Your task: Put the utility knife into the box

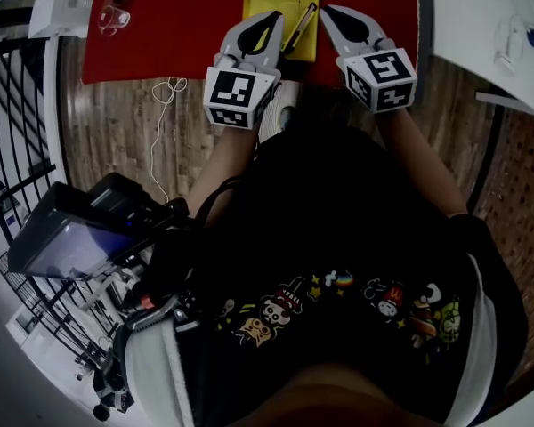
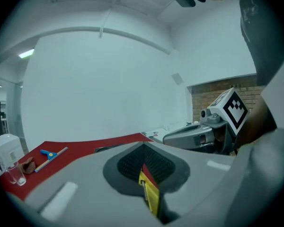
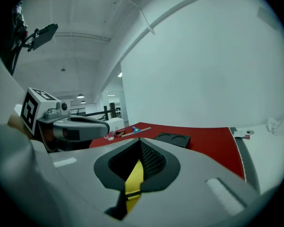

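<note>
Currently both grippers are closed on nothing. The left gripper (image 1: 272,18) has its jaws pressed together. Through the slit between them only a strip of yellow and red shows from below. The right gripper (image 1: 329,12) is clenched in the same way, with yellow showing in its slit.

Between the two tips, just beside each of them, lies the utility knife (image 1: 300,27). It is slim, black and yellow, and it lies diagonally on a flat yellow thing (image 1: 304,47). This may be the box, but I cannot tell. Under it is the red mat (image 1: 160,34), and at the far left of the mat stands a small glass (image 1: 114,16).

The knife is probably light and stiff, with a smooth body that can slip between the jaws. I would take hold across the middle of the handle, away from the blade end. The jaws must open first.
</note>
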{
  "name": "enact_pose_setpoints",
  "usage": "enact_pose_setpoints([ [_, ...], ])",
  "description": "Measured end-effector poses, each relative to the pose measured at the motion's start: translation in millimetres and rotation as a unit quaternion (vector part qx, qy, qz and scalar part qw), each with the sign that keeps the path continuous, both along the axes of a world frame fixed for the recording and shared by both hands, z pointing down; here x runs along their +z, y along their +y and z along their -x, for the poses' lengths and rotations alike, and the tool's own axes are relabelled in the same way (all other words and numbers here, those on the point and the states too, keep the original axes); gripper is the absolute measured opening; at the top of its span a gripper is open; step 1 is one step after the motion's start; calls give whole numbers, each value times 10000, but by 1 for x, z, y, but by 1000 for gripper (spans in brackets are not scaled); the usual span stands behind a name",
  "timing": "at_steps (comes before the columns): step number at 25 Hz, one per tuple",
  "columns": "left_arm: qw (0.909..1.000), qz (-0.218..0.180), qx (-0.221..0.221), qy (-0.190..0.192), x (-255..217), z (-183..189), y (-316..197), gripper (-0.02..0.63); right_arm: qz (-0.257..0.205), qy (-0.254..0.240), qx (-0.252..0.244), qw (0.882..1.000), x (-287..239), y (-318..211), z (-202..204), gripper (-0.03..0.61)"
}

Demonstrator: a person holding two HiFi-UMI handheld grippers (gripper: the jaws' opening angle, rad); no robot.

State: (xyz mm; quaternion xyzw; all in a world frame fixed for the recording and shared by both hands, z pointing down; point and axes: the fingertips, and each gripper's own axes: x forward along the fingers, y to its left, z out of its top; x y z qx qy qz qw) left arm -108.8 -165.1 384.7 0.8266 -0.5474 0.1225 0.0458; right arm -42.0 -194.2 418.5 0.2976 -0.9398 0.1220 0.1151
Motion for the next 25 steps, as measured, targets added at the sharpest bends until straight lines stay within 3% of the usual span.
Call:
enact_pose_setpoints([
  [6,9992,-367,-74,146,-22,13,8,0,-237,-57,106,9996,-20,0,0,23],
  [25,9996,-239,25,160,-15,19,12,0,-207,31,134,9997,-11,8,6,23],
])
